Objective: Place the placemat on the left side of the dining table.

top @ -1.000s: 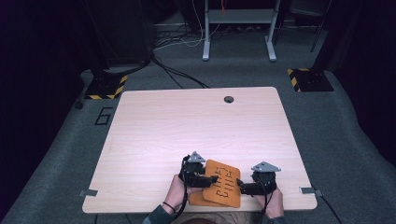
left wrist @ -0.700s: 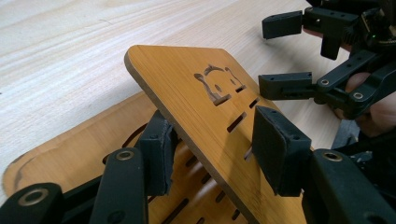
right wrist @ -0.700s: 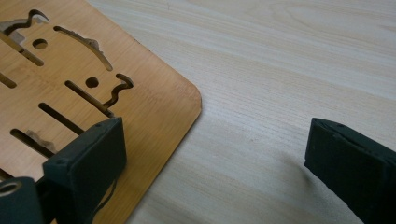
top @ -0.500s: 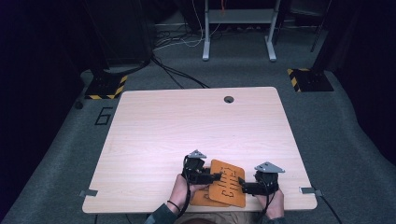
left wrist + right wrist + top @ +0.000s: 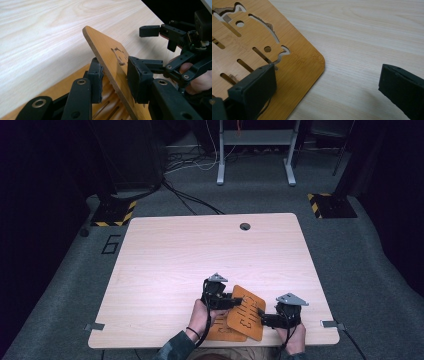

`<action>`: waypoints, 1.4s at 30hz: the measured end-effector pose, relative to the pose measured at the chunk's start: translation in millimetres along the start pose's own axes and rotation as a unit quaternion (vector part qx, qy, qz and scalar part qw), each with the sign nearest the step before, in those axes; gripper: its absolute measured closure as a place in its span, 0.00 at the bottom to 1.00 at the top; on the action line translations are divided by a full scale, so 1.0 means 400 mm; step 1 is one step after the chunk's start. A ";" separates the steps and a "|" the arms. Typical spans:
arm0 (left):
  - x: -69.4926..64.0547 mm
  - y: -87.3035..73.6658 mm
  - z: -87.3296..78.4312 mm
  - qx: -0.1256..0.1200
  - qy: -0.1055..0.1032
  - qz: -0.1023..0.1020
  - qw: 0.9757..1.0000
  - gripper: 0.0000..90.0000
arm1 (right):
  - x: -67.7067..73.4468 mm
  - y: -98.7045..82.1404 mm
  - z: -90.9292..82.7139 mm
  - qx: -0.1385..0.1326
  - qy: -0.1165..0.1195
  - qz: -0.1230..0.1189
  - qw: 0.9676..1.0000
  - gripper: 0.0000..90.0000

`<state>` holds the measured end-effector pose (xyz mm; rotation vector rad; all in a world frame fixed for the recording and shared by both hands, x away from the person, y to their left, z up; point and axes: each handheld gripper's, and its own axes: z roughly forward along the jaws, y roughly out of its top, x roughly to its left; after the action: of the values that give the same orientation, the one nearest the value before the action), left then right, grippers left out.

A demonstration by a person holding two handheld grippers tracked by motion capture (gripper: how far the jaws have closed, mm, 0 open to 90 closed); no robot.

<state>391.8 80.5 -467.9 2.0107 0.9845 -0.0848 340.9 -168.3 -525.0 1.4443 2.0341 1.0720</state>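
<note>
- The upper wooden board, a thin brown panel cut through with slots and holes, sits at the near edge of the table, tilted with one long edge raised off a second board.
- That lower board lies flat on the table, partly covered by the tilted one and just on its near left side.
- The left gripper stands at the tilted board's left edge. Its jaws have just been closing, with the board's raised edge between them; the gripper's own view shows one pad against the board's underside and the other at its top face.
- The right gripper rests at the tilted board's right side, its jaws spread wide. In its own view one pad lies over the board's corner, the other well apart over bare table, and nothing is pinched.
- A round cable hole lies far beyond the board, near the table's far edge.
</note>
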 end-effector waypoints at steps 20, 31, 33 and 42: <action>-0.003 0.134 0.082 0.002 -0.067 -0.020 0.998 0.88 | -0.059 -0.013 -0.027 -0.031 -0.039 0.033 0.998 0.00; 0.010 0.172 0.054 -0.015 -0.087 -0.022 0.996 0.96 | -0.063 -0.010 -0.021 -0.024 -0.039 0.042 0.998 0.00; 0.011 0.178 0.045 -0.019 -0.080 -0.018 0.996 0.96 | -0.064 -0.010 -0.020 -0.024 -0.040 0.041 0.998 0.00; 0.047 0.207 -0.008 -0.037 -0.049 -0.014 0.998 0.96 | -0.063 -0.008 -0.014 -0.013 -0.042 0.036 0.998 0.00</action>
<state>459.1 68.7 -417.2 1.9062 0.9406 -0.1594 344.4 -194.1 -526.4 1.5345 1.9167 1.0431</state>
